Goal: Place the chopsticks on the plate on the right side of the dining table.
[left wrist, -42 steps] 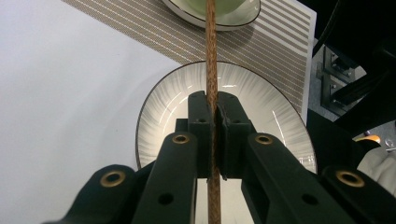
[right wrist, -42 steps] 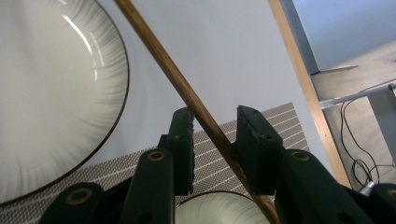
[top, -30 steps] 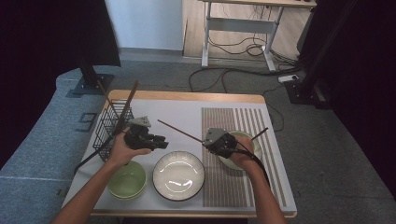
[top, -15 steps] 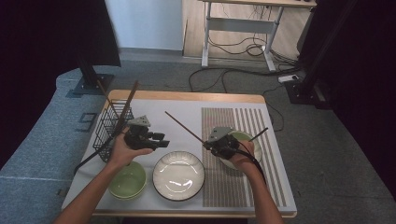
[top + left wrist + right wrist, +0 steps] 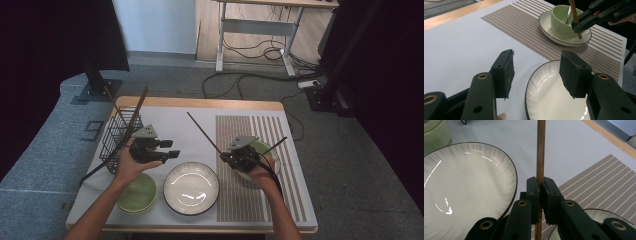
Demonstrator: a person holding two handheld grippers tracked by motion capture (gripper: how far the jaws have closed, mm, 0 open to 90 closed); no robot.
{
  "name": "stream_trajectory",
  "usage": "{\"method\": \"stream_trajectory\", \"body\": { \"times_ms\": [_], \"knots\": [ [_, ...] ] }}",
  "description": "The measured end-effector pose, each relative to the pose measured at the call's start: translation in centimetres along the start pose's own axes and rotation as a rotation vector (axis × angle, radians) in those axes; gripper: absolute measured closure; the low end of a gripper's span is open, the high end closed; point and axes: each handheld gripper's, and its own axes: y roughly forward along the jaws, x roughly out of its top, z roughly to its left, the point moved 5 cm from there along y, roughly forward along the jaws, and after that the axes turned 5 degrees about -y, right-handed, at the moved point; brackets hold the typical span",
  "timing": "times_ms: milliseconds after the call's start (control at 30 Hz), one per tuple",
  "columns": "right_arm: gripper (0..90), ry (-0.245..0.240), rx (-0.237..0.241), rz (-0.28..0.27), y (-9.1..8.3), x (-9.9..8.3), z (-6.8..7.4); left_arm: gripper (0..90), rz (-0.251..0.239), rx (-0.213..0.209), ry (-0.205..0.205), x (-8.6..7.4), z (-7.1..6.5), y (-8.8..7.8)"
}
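Right gripper view: chopstick point(image 5: 540, 150) top cut off.

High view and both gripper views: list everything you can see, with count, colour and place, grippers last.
Chopstick: one, brown, clamped in right gripper.
White plate: one, near edge, centre.
Green bowl: one, left of plate.
Green cup: one, on saucer, white, on striped mat, brown.
Wire basket: one, black, table's left, sticks inside.
Left gripper: black, jaws just opening, nothing between.
Right gripper: black, shut on chopstick.
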Motion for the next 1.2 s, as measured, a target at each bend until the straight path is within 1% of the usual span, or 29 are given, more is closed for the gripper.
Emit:
{"method": "stream_trajectory", "body": {
  "times_ms": [133, 233, 300, 367, 400, 467, 533, 633, 700, 867, 967, 1067, 1200],
  "knots": [
    [84.4, 0.034, 0.02, -0.009, -0.1, -0.2, 0.2, 44.5, -0.008, -0.008, 0.01, 0.0, -0.3, -0.5],
    [84.5, 0.05, 0.03, -0.025, -0.1, -0.3, 0.3, 43.9, -0.012, 0.002, 0.021, -0.2, -0.5, -0.9],
    [84.5, 0.052, 0.03, -0.019, 0.0, -0.4, 0.3, 43.8, -0.018, 0.0, 0.025, -0.3, -0.7, -1.1],
    [84.6, 0.047, 0.04, -0.018, 0.0, -0.5, 0.5, 43.8, -0.028, -0.008, 0.027, -0.3, -0.9, -1.3],
    [84.7, 0.037, 0.049, -0.019, -0.1, -0.6, 0.6, 43.7, -0.03, -0.009, 0.031, -0.3, -1.0, -1.4],
    [84.7, 0.017, 0.052, -0.014, -0.2, -0.7, 0.9, 43.5, -0.038, 0.0, 0.038, -0.4, -1.0, -1.6],
    [84.7, 0.008, 0.053, -0.015, -0.3, -0.8, 1.0, 43.4, -0.048, -0.003, 0.028, -0.5, -1.0, -1.7],
    [84.9, 0.008, 0.043, -0.018, -0.5, -0.8, 1.0, 43.3, -0.05, 0.004, 0.026, -0.7, -0.8, -1.9],
    [85.0, 0.014, 0.031, -0.02, -0.7, -1.0, 0.9, 43.1, -0.053, -0.002, 0.025, -0.8, -0.9, -2.1],
    [85.0, 0.051, 0.018, -0.012, -0.6, -1.6, 0.6, 43.1, -0.078, -0.013, 0.023, -0.7, -1.1, -2.5],
    [85.0, 0.065, 0.011, -0.005, -0.7, -1.8, 0.5, 43.2, -0.079, -0.019, 0.023, -0.8, -1.2, -2.6],
    [85.0, 0.084, 0.003, -0.016, -1.1, -1.9, 0.4, 43.2, -0.073, -0.019, 0.03, -0.9, -1.3, -2.8],
    [85.0, 0.107, -0.023, -0.035, -1.8, -2.3, -0.1, 43.3, -0.077, -0.013, 0.032, -1.0, -1.3, -3.1]
  ]
}}
